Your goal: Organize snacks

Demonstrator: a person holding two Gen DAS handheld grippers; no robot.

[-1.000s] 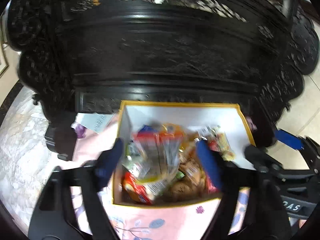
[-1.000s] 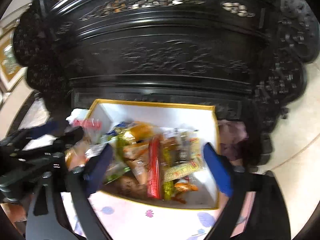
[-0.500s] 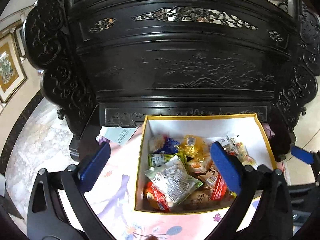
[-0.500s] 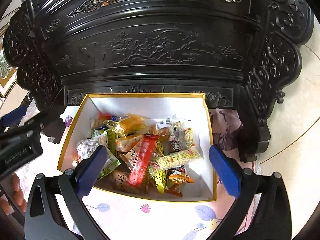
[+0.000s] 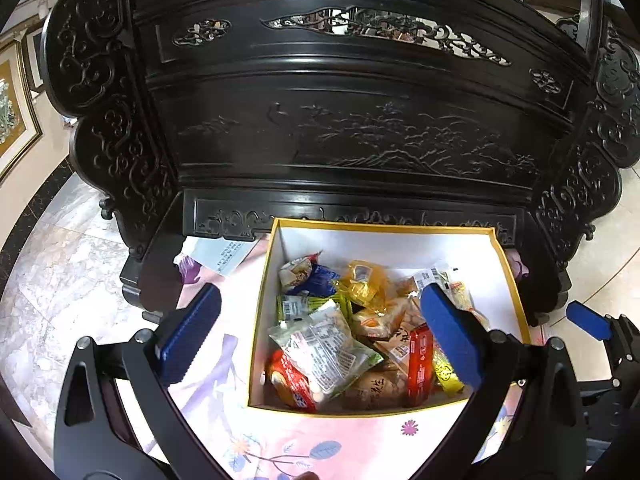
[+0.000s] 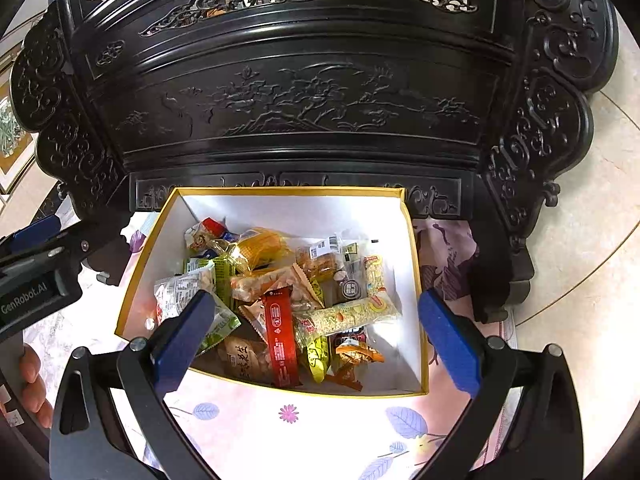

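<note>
A white box with a yellow rim (image 5: 269, 280) is sitting on a pink floral cloth (image 6: 312, 432), pushed up against the foot of a dark carved wooden chair (image 5: 344, 136), and it is holding the whole heap of wrapped snacks. In the left wrist view the left gripper (image 5: 320, 334) is hovering above the box with its blue fingers (image 5: 188, 332) spread as wide as they go; its jaws have just been opening, and nothing is lying between them apart from the box contents well below. A clear packet with printed labels (image 5: 326, 350) is lying on top of the pile near the box's front left, beside a red and orange packet (image 5: 290, 384), while a yellow wrapped sweet (image 5: 362, 284) and a blue packet (image 5: 316, 278) are sitting nearer the back wall. In the right wrist view the right gripper (image 6: 316, 342) is likewise hanging released over the box, empty, with one finger over the left part of the pile and the other just outside the right wall. A long red bar (image 6: 280, 336) is lying across the middle of the heap, touching a speckled pale bar (image 6: 348, 318) angled beside it. A folded paper (image 5: 222, 254) is resting on the cloth just left of the box.
</note>
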